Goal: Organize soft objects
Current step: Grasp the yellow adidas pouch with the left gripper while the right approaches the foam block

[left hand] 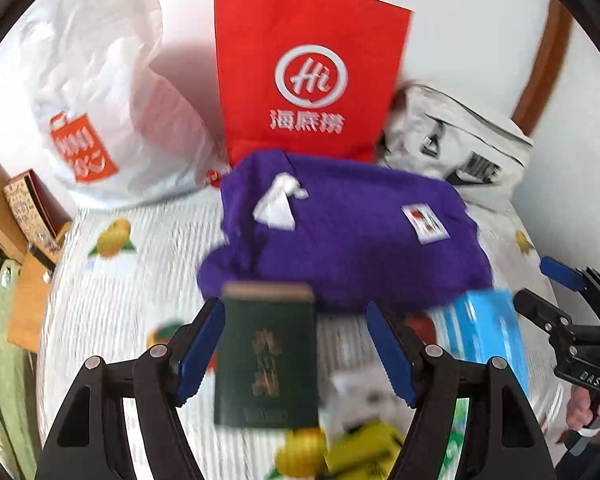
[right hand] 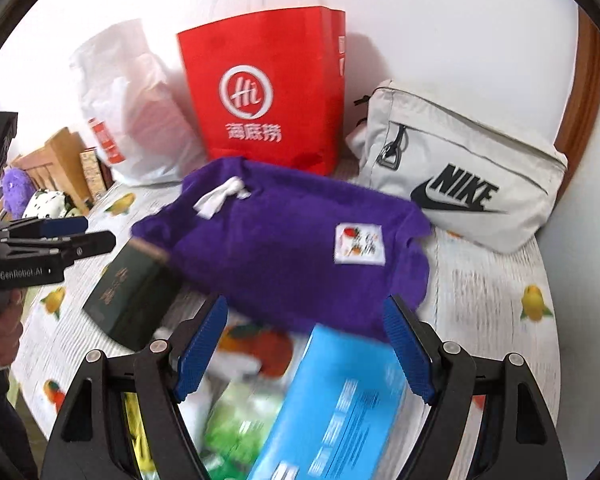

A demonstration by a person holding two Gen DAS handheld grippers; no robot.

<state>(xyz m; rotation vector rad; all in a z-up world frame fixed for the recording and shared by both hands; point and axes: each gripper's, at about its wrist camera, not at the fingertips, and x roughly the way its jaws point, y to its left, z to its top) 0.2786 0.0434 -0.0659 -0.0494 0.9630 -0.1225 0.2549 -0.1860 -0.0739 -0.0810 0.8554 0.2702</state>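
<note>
Both tongs gape wide, side by side: left tongs (left hand: 296, 348) and right tongs (right hand: 306, 350), each gripped by a bare hand (right hand: 2, 334).

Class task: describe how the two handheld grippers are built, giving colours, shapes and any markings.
The left gripper and right gripper match: black angular frames with triangular cut-outs, silver round pivot bolts and ribbed blue finger pads. Seen from the side, one reads "GenRobot.AI", the other "DAS". Bare hands hold them.
</note>
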